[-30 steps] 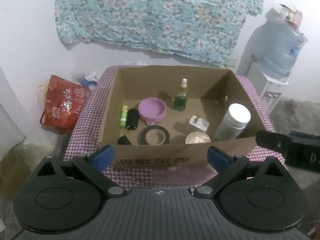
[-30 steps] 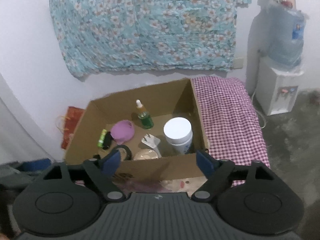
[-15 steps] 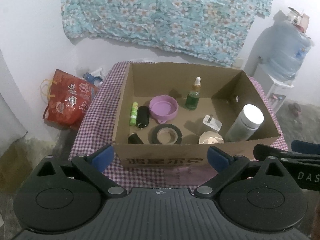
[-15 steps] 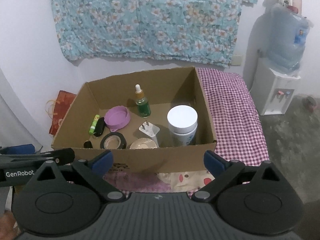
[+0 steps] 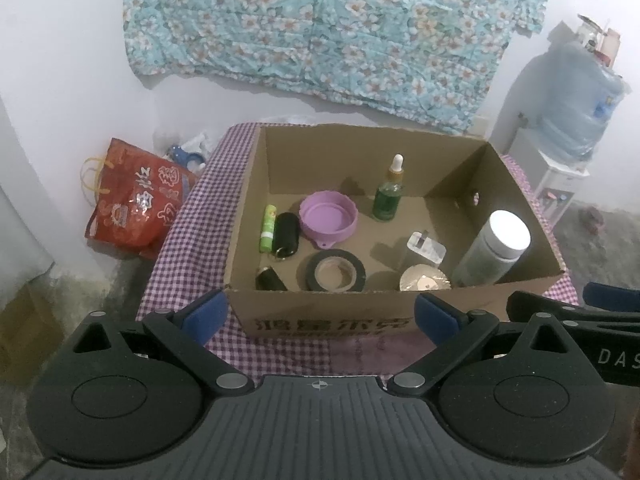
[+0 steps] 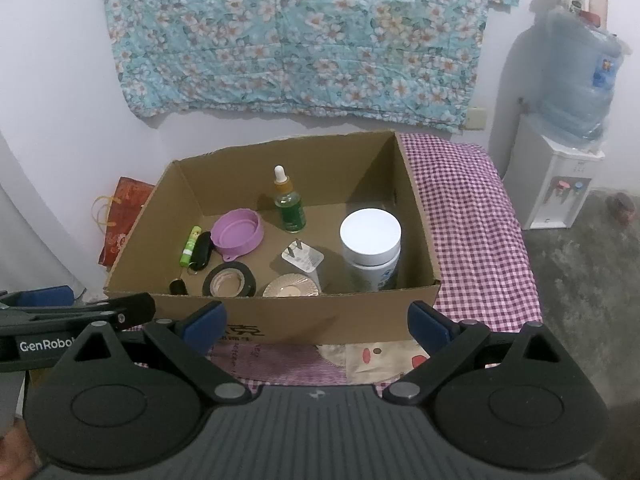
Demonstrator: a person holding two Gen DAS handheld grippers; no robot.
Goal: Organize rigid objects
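An open cardboard box stands on a checked tablecloth. Inside it are a white-lidded jar at the right, a green dropper bottle at the back, a purple bowl, a black tape roll, a white plug, a gold dish, and a green tube beside a black case. My left gripper and right gripper both hover open before the box's front wall, side by side, nothing between their fingers.
The checked cloth runs on bare to the right of the box. A red bag leans on the floor at the left. A water dispenser stands at the right wall. A floral cloth hangs behind.
The right gripper's jaws have spread wider and its view has swung to face the box squarely, bringing the left gripper in at its left edge. The things in the box have not moved.
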